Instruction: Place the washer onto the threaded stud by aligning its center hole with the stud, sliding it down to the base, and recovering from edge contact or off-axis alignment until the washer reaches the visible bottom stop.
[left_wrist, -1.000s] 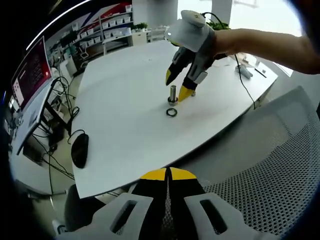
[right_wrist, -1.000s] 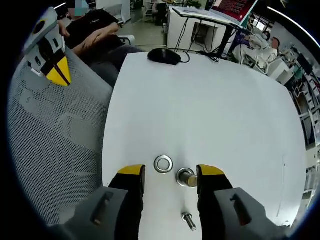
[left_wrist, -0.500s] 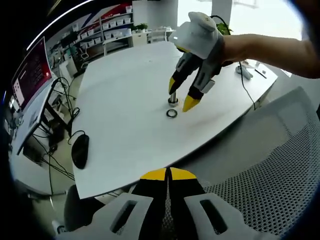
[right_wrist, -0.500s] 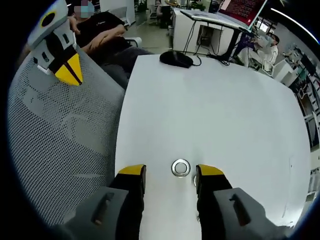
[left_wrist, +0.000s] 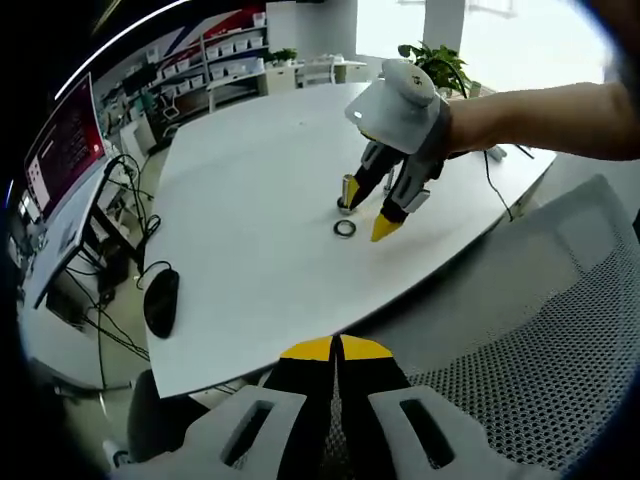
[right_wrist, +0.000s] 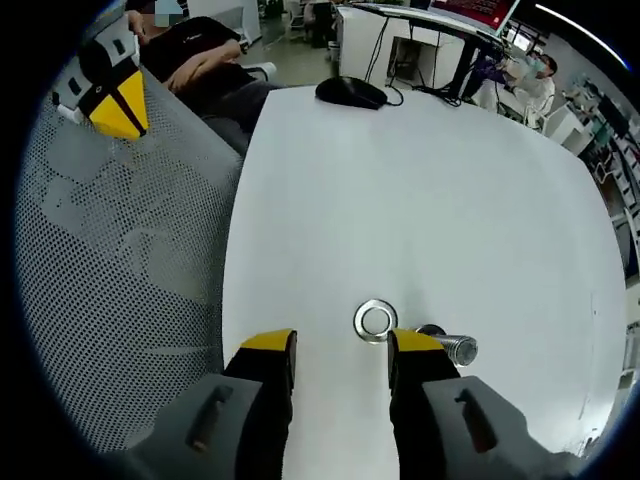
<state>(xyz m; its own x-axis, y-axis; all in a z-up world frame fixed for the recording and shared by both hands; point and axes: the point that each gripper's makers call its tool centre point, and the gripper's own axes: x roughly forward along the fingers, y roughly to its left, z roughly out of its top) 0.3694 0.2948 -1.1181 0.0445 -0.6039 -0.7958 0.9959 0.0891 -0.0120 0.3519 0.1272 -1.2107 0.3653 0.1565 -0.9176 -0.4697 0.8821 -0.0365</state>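
The washer (right_wrist: 375, 320) lies flat on the white desk (right_wrist: 420, 190), mid-desk near the chair-side edge, just beside the threaded stud (right_wrist: 452, 347). The right gripper (right_wrist: 327, 348) hovers open and empty; lower it squarely astride the washer. The left gripper (left_wrist: 336, 347) is closed, empty.

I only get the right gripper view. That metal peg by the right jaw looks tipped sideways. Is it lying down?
Observer: No. In the left gripper view the stud stands upright on the table, with the washer flat beside it.
Operator: And the other gripper, up in my corner, is it carrying anything?
Observer: Nothing. The left gripper has its jaws shut and empty, over the chair.
Operator: What's behind the right gripper, where my camera can't look?
Observer: A potted plant past the table's far edge.
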